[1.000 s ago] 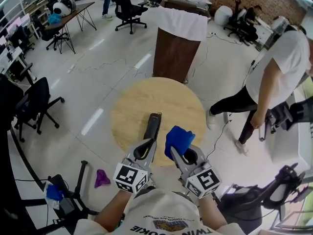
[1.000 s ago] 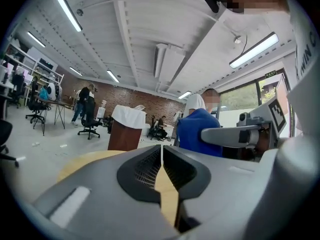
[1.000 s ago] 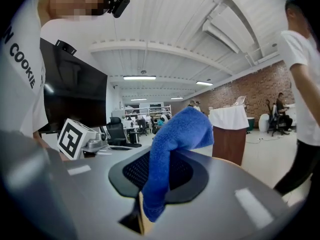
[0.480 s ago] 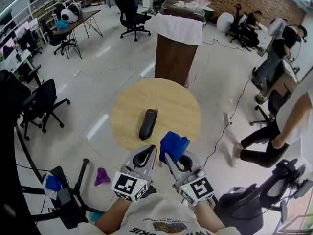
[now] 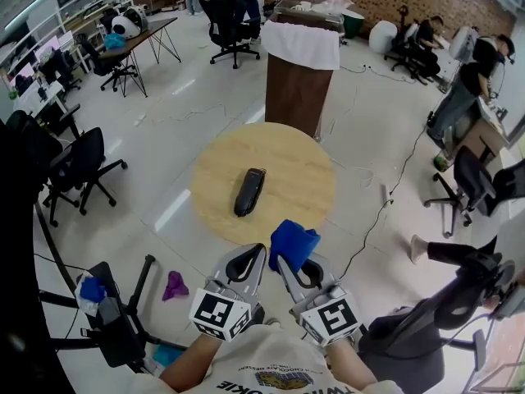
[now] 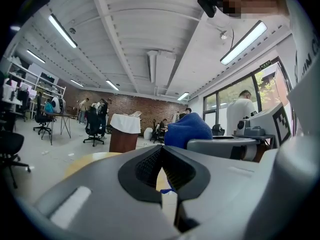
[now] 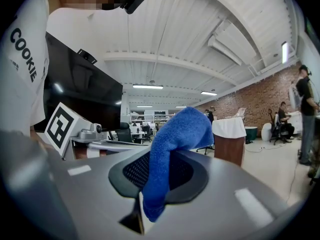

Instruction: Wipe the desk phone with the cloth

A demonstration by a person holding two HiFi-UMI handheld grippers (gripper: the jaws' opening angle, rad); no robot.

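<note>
In the head view, a round wooden bench [image 5: 305, 164] stands on a pale floor, and the phone [image 5: 249, 191], a dark slim handset, lies flat near the bench's middle, a little left of centre, with its length running away from the person. Both tools hang at the bench's near edge, apart from the phone. The left hand-held gripper [image 5: 256, 251] has its jaws drawn together with nothing in them, and the right hand-held gripper [image 5: 289, 263], just beside it, is clamped on the cloth [image 5: 293, 242], a bunched blue wad that sticks up past its tips toward the bench's near rim. A brown stand [image 5: 294, 89] draped in white is beyond the bench's far side, and a purple rag [image 5: 173, 285] lies on the floor left of the bench's near edge. In the left gripper view, the two ribbed pads [image 6: 148, 165] meet at the tips, closed and empty. The bench top shows as a tan strip beyond them, and the cloth rises at the right above the other tool's grey body. In the right gripper view, the jaws press on the cloth, whose thick fold bulges above the pads while a narrower tail hangs below them. The brown stand shows to the right behind it.
</note>
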